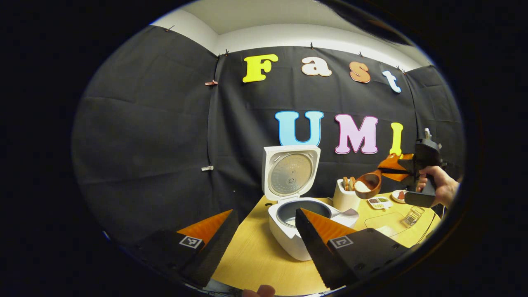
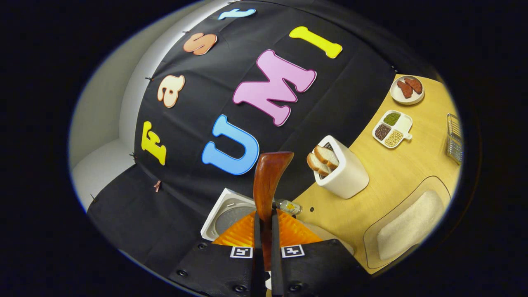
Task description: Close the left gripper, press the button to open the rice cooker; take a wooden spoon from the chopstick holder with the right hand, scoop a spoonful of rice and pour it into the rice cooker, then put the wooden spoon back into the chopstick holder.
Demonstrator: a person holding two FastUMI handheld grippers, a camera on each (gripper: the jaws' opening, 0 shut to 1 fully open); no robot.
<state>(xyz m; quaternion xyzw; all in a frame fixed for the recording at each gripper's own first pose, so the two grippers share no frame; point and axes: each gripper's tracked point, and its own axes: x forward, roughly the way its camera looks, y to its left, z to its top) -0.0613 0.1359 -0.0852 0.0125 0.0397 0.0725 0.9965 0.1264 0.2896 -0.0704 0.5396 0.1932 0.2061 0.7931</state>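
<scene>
Rice cooker point(image 1: 295, 231) stands on the pale wood-grain tabletop point(image 1: 255, 255) with its lid point(image 1: 291, 173) swung fully upright, ribbed metal inner plate facing forward and the dark inner pot exposed; judged ready to receive rice. Left tool point(image 1: 264, 231) hangs back from the cooker with its jaws spread, nothing between them, presumably parked clear of the pour path. Right tool point(image 2: 264, 231) is clamped on the handle of the wooden spoon point(image 2: 268, 181), both fingers pressing the shaft. In the left gripper view the spoon's bowl carries a white heap of rice, held roughly level above the white chopstick holder point(image 1: 345, 198), between the rice tray and the cooker. Spoon: glossy reddish-brown wood, curved, smooth. Holder point(image 2: 344, 173): matte white, rounded block. Rice tray point(image 2: 408, 225): clear, shallow, granular white contents. Small divided dish point(image 2: 392, 128) of beans sits well apart.
</scene>
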